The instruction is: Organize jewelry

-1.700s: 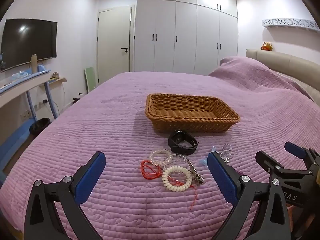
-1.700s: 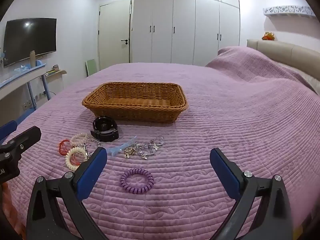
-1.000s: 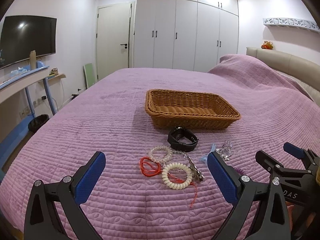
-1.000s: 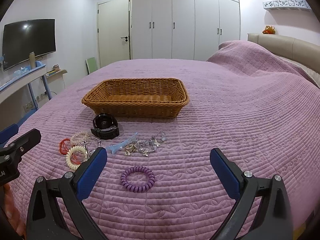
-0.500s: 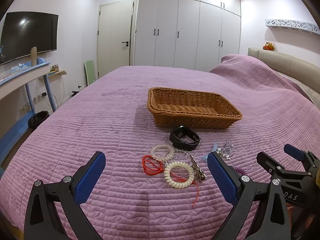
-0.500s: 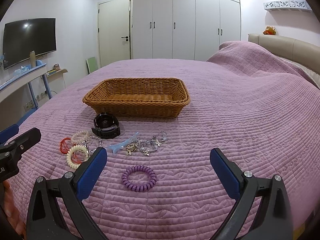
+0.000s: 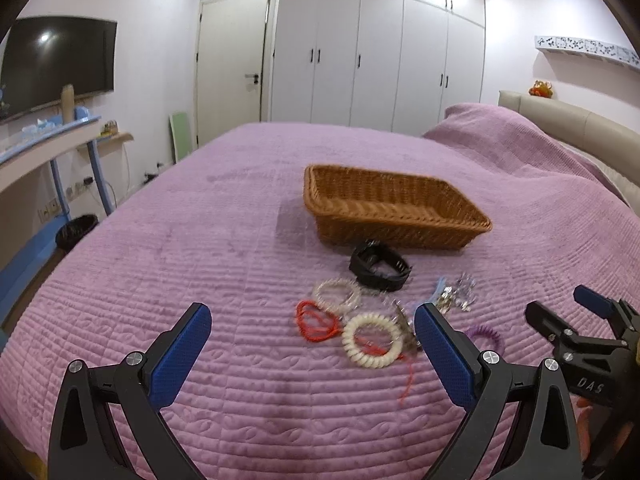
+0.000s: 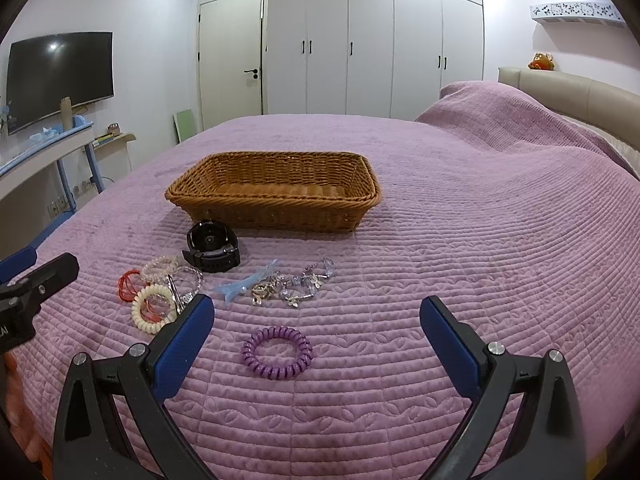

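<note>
A wicker basket [image 7: 394, 216] [image 8: 276, 200] sits empty on the purple bed. In front of it lie a black watch [image 7: 378, 266] [image 8: 212, 246], a clear bead bracelet [image 7: 334, 294] [image 8: 160, 266], a red cord [image 7: 316, 322] [image 8: 128, 284], a cream coil band [image 7: 372, 346] [image 8: 152, 308], a blue clip [image 8: 244, 286], silver charm jewelry [image 7: 456, 296] [image 8: 296, 284] and a purple coil band [image 8: 277, 352] [image 7: 484, 334]. My left gripper [image 7: 312, 340] is open, just short of the cream band. My right gripper [image 8: 316, 326] is open above the purple band.
The purple quilted bedspread [image 8: 480, 260] covers the whole bed, with a beige headboard [image 8: 568, 84] at the right. A desk with blue legs [image 7: 48, 148] and a TV [image 7: 56, 64] stand at the left. White wardrobes [image 8: 372, 40] line the far wall.
Both grippers have shifted slightly, the left one a little to the left, so the basket and jewelry sit further right in its view. Nothing has been picked up. Both stay open.
</note>
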Available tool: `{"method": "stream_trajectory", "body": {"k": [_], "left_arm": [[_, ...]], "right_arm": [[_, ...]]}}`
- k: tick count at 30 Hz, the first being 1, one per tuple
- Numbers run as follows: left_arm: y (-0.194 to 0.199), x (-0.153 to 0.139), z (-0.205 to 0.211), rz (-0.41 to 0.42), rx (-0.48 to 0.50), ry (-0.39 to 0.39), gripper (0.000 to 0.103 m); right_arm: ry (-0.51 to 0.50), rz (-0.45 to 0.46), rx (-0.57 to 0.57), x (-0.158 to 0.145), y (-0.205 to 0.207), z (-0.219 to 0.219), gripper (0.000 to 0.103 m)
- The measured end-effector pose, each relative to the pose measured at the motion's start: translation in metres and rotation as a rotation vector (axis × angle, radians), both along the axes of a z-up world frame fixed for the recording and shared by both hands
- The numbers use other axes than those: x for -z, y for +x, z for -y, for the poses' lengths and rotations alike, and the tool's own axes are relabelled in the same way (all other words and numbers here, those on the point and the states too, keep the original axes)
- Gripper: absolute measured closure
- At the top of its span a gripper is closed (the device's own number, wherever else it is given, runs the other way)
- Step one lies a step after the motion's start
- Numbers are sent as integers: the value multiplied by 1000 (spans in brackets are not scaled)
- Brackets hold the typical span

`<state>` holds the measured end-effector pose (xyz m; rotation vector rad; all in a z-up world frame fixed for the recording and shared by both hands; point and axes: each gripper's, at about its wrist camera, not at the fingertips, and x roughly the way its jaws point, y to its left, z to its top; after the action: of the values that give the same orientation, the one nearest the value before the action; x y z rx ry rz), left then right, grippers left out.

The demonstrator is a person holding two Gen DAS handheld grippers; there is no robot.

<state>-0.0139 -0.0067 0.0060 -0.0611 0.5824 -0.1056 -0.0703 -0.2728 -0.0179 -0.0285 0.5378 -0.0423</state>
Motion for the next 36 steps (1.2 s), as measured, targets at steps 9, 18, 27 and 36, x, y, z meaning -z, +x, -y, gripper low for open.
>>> {"method": "stream_trajectory", "body": {"k": [9,18,27,36], "left_arm": [[37,21,-32,-163,56,0,12],[85,50,-36,-330,133,-108,43],[106,62,-27,-381,145,-136,51],[116,65,-15,-393,153,-101,95]], "right_arm": [[53,-137,-19,25,11,19,10],[131,-270,-59,43,29,29,44],[73,-363,-106,59,63,6,55],[5,-373,-104,60,68,-10,88]]}}
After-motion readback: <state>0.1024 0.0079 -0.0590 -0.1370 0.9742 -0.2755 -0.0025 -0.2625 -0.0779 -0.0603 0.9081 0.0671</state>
